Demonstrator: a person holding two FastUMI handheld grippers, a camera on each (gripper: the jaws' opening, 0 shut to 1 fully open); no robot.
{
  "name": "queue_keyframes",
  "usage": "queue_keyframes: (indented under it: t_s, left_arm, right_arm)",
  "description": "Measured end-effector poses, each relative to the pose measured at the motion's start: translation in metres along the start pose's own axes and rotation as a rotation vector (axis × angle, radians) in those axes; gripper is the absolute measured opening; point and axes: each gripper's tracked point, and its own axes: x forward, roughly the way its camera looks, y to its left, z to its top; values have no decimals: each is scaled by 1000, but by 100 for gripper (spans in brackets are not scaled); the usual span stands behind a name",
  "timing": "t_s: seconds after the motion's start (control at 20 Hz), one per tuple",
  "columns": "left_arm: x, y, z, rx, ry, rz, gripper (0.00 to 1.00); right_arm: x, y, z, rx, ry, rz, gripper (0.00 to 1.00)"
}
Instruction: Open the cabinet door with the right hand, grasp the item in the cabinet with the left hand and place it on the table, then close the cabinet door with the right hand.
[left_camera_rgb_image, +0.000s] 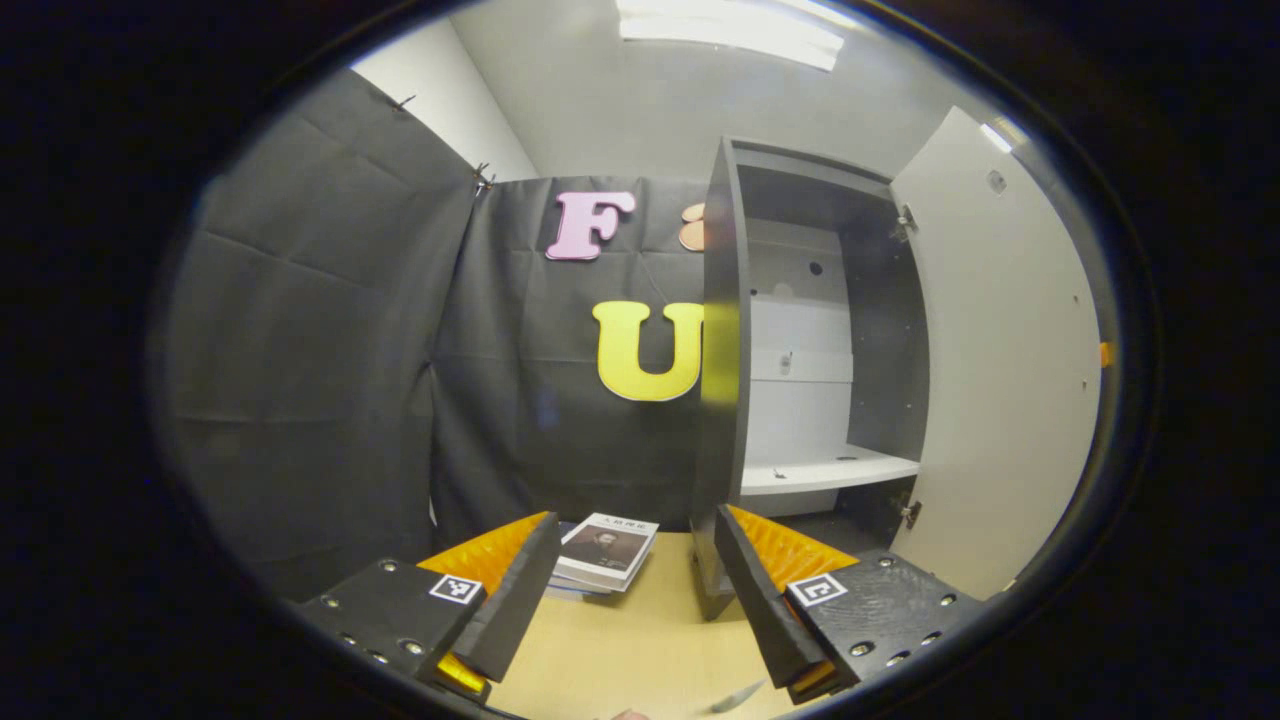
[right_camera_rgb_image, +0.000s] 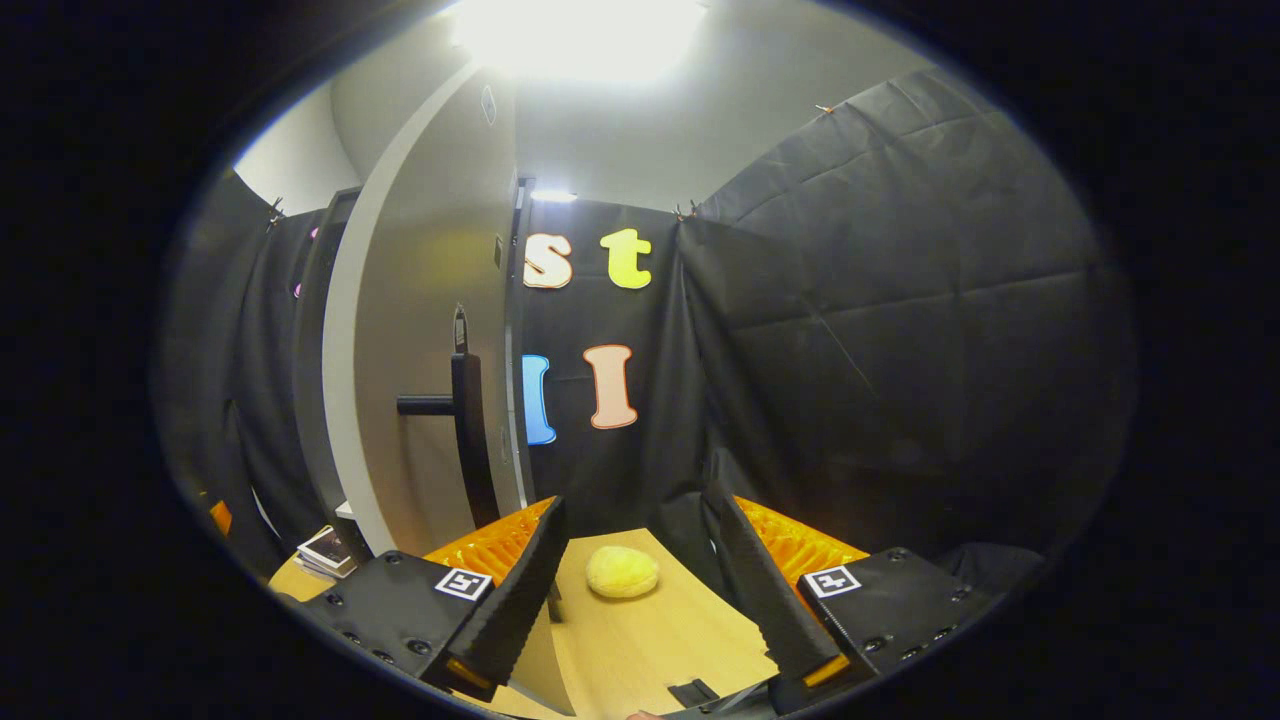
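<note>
Left gripper view: my left gripper (left_camera_rgb_image: 637, 590) has its fingers wide, holding nothing. Cabinet (left_camera_rgb_image: 800, 330) sits ahead, right of the fingers, door (left_camera_rgb_image: 1000, 370) swung fully open. Shelf (left_camera_rgb_image: 830, 470) inside looks bare, no item on it that I can see. Books (left_camera_rgb_image: 608, 552) lie on the surface (left_camera_rgb_image: 640, 650) just past the left finger, stacked flat.

Right gripper view: right gripper (right_camera_rgb_image: 640, 590) fingers also wide, nothing between them. Door edge with its black handle (right_camera_rgb_image: 462, 410) stands ahead, left of my fingers, apart from them. Yellow item (right_camera_rgb_image: 622, 571) rests on the surface between and just beyond the fingertips, touching neither.

My read: item is probably that yellow lump, already out of the cabinet. If so, only closing the door is left. Can't confirm it came from the shelf.

Handling guess: it looks soft, light, rounded, maybe sponge or plush. Should squash under the fingers, not slip, not break. If regrasping, take it across the middle, moderate squeeze.

For the door: push on the panel near the handle or hook the bar. Stiff panel, hinges look light, so go gently.
</note>
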Motion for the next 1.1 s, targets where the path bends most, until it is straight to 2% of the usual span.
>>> queue_keyframes:
  t_s: [0.1, 0.25, 0.3, 0.4, 0.45, 0.55, 0.6, 0.7, 0.75, 0.8, 1.1]
  left_arm:
    - [0, 10, 2, -20, -12, 2, 92]
    - [-1, 23, 1, -44, -18, 3, 98]
    - [1, 27, 0, -50, -21, 4, 92]
    - [1, 32, 0, -62, -28, -1, 95]
    - [1, 34, 0, -67, -31, -3, 95]
    - [2, 37, -4, -69, -29, -8, 95]
    - [2, 39, -6, -67, -28, -9, 95]
    - [3, 45, -7, -63, -23, -7, 98]
    - [3, 49, -6, -62, -23, -5, 92]
    - [3, 52, -7, -61, -21, -3, 95]
    - [-2, 73, -9, -40, -11, 28, 95]
  right_arm:
    - [-4, 10, 0, -3, 0, 2, 97]
    - [-22, 7, -1, 3, 5, 10, 97]
    - [-25, 14, -2, 11, 7, 13, 97]
    - [-29, 28, -5, 29, 11, 25, 97]
    - [-30, 36, -5, 37, 15, 36, 92]
    - [-29, 53, -6, 40, 23, 64, 92]
    - [-27, 61, -6, 41, 28, 82, 97]
    - [-27, 79, -9, 43, 35, 124, 98]
    - [-27, 86, -9, 46, 38, 143, 98]
    - [-29, 95, -11, 53, 43, 164, 98]
    - [-14, 145, -13, 68, 58, 263, 98]
